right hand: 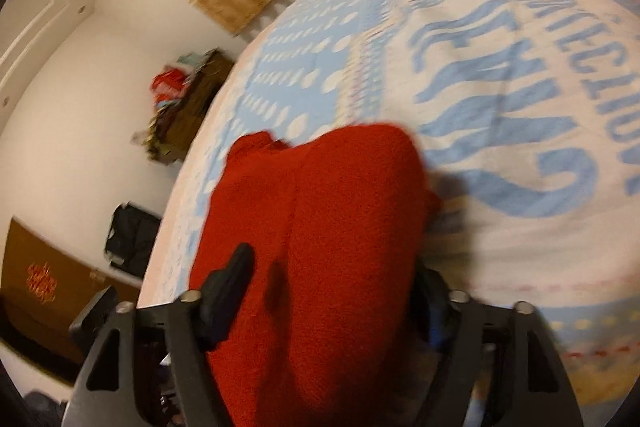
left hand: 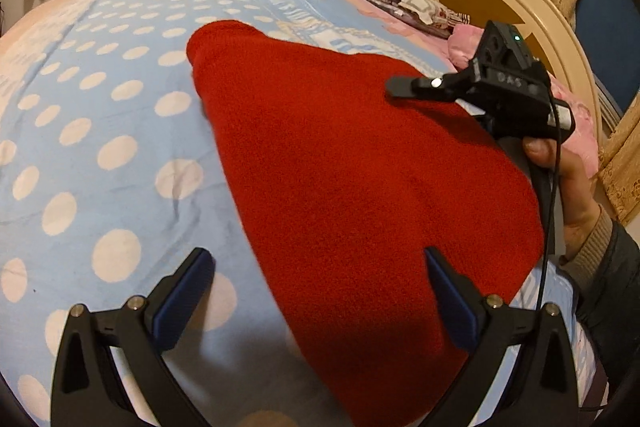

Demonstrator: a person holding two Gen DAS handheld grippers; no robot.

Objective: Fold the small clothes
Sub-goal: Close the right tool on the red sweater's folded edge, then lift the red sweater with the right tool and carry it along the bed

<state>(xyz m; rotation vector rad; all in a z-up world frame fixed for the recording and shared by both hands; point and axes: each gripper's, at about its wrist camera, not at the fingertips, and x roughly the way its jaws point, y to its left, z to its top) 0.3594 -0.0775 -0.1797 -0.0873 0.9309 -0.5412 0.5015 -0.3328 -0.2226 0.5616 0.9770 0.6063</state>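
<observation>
Two grippers in frame, one red garment (left hand: 360, 179). The garment, a fuzzy knit piece, lies on the blue polka-dot bedspread (left hand: 100, 131), its narrow end toward the far side of the bed and its wide end toward the left wrist camera.

Left gripper (left hand: 318, 291): jaws spread wide, nothing between the pads. The right-hand pad sits over red fabric, the left-hand pad over bedspread — contact with either not determinable.

Right gripper (left hand: 400, 87): seen from the left wrist camera at the garment's right edge, held by the right hand (left hand: 568, 195). In its own view the red cloth fills the space between the fingers (right hand: 228, 291) and bulges up over them. Jaws stand apart with fabric bunched between; a firm pinch cannot be confirmed because of blur.

Headboard (left hand: 520, 11) beyond the pink bedding.
</observation>
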